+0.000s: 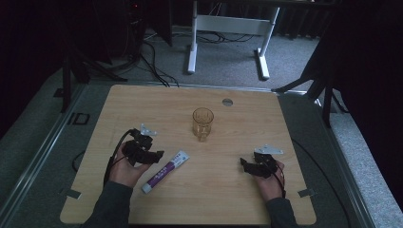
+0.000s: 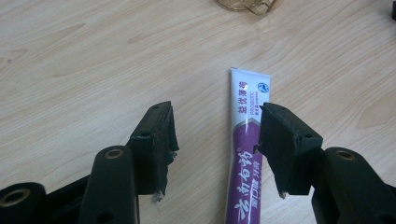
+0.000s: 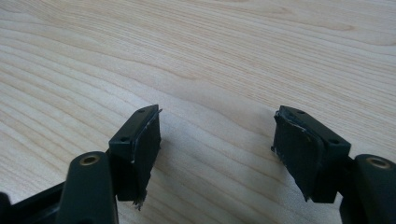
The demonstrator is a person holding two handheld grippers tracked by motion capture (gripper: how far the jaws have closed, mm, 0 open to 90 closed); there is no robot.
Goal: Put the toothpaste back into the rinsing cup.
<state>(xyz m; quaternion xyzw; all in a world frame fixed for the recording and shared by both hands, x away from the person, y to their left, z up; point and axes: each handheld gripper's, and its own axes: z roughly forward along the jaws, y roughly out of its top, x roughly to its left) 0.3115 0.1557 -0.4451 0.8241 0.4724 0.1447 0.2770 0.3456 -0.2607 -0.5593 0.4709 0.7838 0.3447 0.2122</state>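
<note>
Toothpaste tube (image 1: 165,171): lies flat on the worktop (image 1: 237,199), white with a purple lower body, cap end toward the person, just beside the left hand-held gripper (image 1: 154,156). In the left gripper view the tube (image 2: 244,154) runs up between the jaws, close against the right-hand pad; whether it touches cannot be told, and its cap end is cut off at the bottom edge. Print on it is too small to read.

Left hand-held gripper: jaws apart, holding nothing. The left hand (image 1: 124,167) grips it; a black cable loops behind.

Right hand-held gripper (image 1: 247,166): jaws apart, over bare wood, well apart from the tube. The right gripper view shows worn, frayed pad edges (image 3: 145,149), detail the high view does not resolve.

Farther off, a clear amber glass (image 1: 203,123) stands upright near the worktop's middle; the left gripper view catches just its base (image 2: 245,4), cut off at the top edge.

A round grey plug (image 1: 227,101) sits near the far edge.

Worktop: light wood grain, rounded corners. Beyond it, grey carpet, a white desk frame (image 1: 228,33) and loose cables; the surroundings are too dark to make out.
</note>
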